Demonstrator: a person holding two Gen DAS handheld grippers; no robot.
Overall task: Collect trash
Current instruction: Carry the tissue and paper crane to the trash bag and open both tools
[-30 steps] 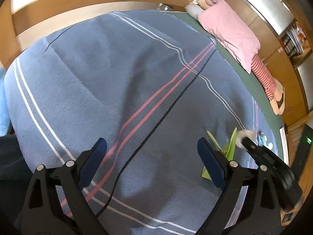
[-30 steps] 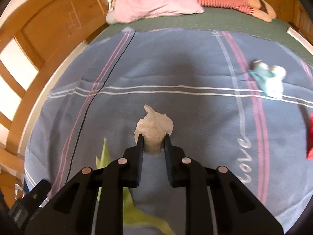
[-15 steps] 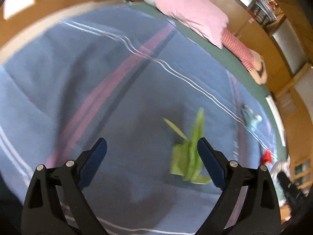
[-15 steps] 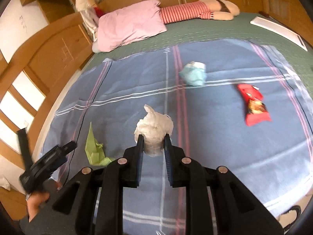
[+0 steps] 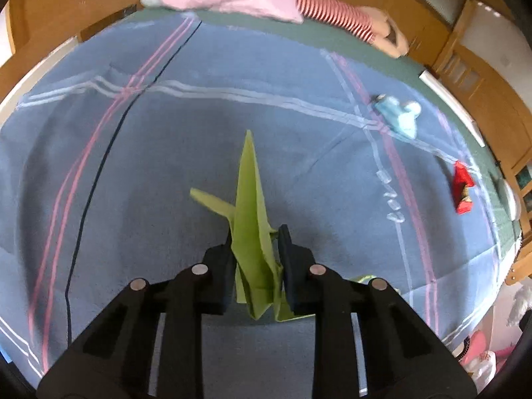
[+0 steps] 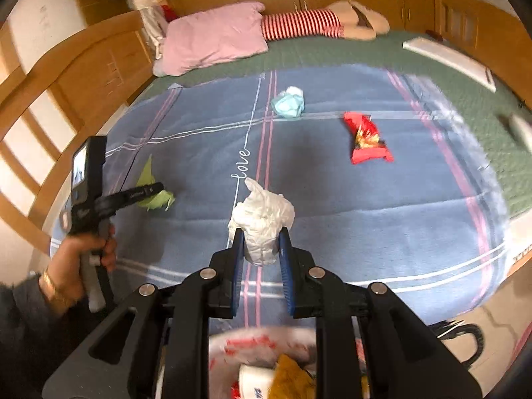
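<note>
My left gripper [image 5: 254,242] points steeply down at the blue blanket [image 5: 166,173], its jaws closing around the green folded paper [image 5: 251,219], which stands between the pads with its tip rising ahead of them. From the right wrist view I see my left hand [image 6: 78,259] wrapped round that gripper's handle, wrist bent, fingers reaching out over the paper. My right gripper [image 6: 259,242] is clamped narrow on a crumpled white tissue [image 6: 262,219], tilted down, with the trash bag [image 6: 262,349] just below it. Ahead of it lie a light blue wad [image 6: 288,102] and, to the right, a red snack wrapper [image 6: 365,138].
</note>
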